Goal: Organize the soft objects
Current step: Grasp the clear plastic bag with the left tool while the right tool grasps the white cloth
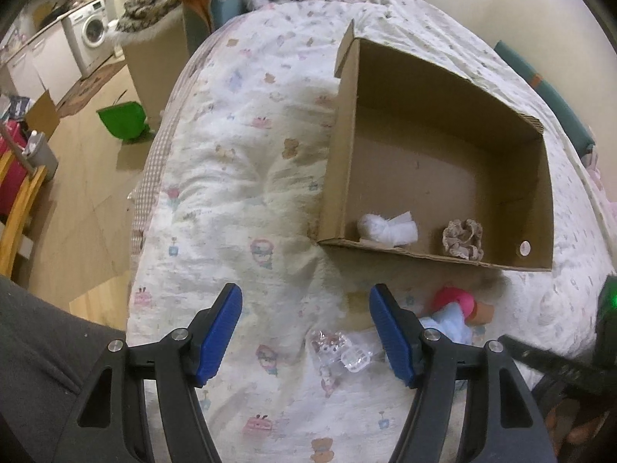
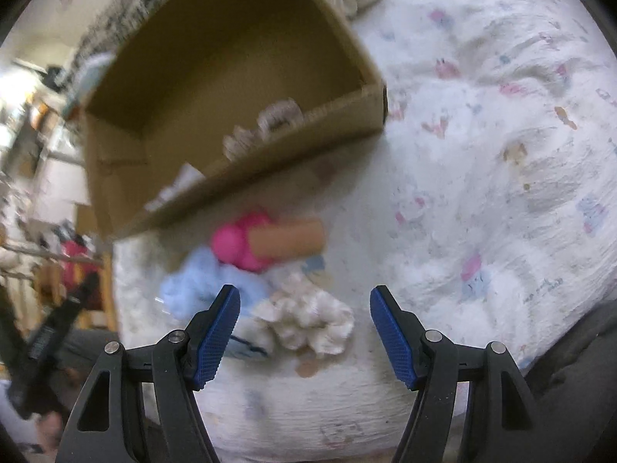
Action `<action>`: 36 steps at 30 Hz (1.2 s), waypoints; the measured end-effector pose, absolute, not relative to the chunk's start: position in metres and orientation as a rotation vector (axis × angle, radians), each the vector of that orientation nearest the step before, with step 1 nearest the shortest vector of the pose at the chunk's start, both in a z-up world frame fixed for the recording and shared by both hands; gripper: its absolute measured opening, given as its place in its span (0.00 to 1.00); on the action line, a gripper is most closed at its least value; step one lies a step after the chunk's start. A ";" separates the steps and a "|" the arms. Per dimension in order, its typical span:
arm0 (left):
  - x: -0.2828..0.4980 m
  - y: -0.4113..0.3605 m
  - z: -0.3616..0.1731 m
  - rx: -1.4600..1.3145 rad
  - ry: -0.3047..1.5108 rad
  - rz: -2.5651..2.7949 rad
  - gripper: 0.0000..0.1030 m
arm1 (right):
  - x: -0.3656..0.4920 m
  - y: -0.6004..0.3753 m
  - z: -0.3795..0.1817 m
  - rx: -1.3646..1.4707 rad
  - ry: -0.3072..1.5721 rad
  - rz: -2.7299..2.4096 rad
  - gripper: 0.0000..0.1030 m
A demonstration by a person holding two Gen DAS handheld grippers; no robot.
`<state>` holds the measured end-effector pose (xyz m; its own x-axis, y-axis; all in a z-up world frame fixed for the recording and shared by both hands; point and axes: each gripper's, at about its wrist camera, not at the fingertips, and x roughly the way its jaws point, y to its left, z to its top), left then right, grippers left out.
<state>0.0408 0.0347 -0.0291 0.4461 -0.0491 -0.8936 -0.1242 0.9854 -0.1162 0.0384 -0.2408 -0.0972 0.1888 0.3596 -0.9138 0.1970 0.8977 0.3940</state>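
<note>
Box [image 1: 443, 146] holds two scrunchies | left gripper [image 1: 304, 332] agape, empty | right gripper [image 2: 304, 332] agape, empty

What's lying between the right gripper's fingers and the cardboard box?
In the right wrist view: a cream scrunchie nearest the right gripper, then light-blue fabric and a pink-and-tan item before the cardboard box.

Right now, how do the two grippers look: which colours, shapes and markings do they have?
The left gripper and the right gripper look alike: black angular arms with triangular cut-outs, round silver pivot pins, and two fingers faced with blue ribbed pads. In the left wrist view, part of the other tool shows at the right edge with a small green light. No cables or sleeves are visible.
</note>
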 end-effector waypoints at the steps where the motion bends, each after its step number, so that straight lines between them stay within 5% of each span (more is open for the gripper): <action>1: 0.042 0.036 -0.031 -0.179 1.118 0.049 0.64 | 0.040 -0.238 -0.103 0.475 1.415 0.125 0.72; 3: 0.044 0.037 -0.037 -0.195 1.144 0.054 0.64 | 0.043 -0.232 -0.113 0.456 1.454 0.128 0.71; 10: 0.048 0.042 -0.046 -0.231 1.180 0.064 0.64 | 0.044 -0.224 -0.120 0.454 1.492 0.184 0.20; 20: 0.053 0.048 -0.063 -0.288 1.245 0.080 0.64 | 0.032 -0.251 -0.056 0.567 1.178 0.213 0.18; 25: 0.051 0.028 -0.083 -0.253 1.338 0.005 0.54 | 0.032 -0.249 -0.053 0.575 1.165 0.232 0.18; 36: 0.058 -0.024 -0.124 -0.034 1.431 -0.037 0.52 | 0.035 -0.249 -0.057 0.579 1.177 0.224 0.18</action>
<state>0.0584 -0.0238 -0.1235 0.1394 -0.0459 -0.9892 0.0055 0.9989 -0.0456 0.0346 -0.2489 -0.0569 0.3821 0.4564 -0.8036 0.1299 0.8344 0.5357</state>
